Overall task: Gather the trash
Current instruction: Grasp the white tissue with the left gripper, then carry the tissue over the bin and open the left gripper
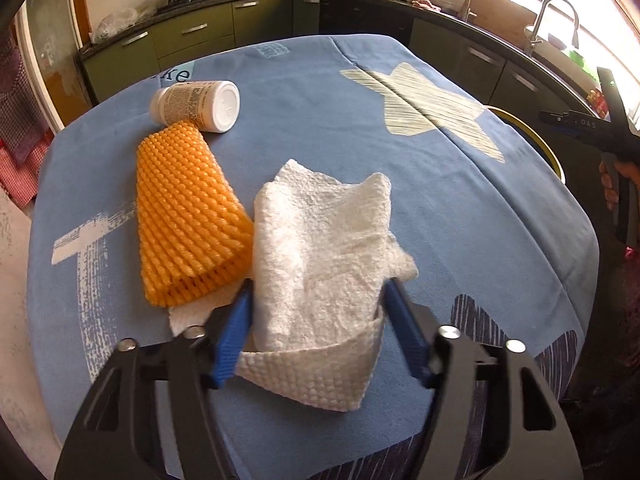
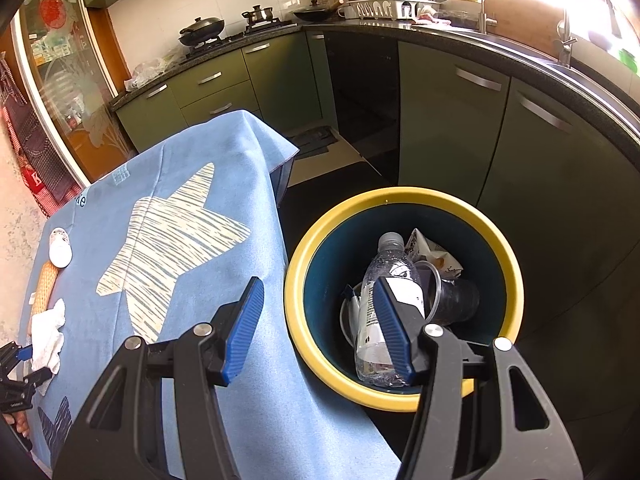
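On the left of the table (image 1: 320, 92), which is draped in a soft blue cloth printed with pale stars, three pieces of trash are left: at the far left a white plastic jar (image 1: 196, 106) lies on its side, smooth and cylindrical with a printed label; just in front of it, touching, lies an orange foam net (image 1: 188, 220), a flattened sleeve of ribbed, springy mesh; and to its right, overlapping its near edge, is a crumpled white paper towel (image 1: 316, 248), dimpled and limp. The left gripper (image 1: 320, 312) has its blue ribbed fingers (image 1: 236, 320) on either side of the towel's near fold, seemingly pressing into it, so I judge the towel is being picked up but it is not yet lifted clear of the cloth. Further right, past the table edge, the right gripper (image 2: 320, 328) hangs with its jaws wide apart and nothing between them, above the bin (image 2: 400, 196), a round bucket with a yellow rim and dark blue inside. The bin already holds a clear crinkled bottle (image 2: 384, 276), a clear plastic cup (image 2: 452, 300) and a folded carton (image 2: 432, 252), so the job looks roughly half done: three items binned, three remaining
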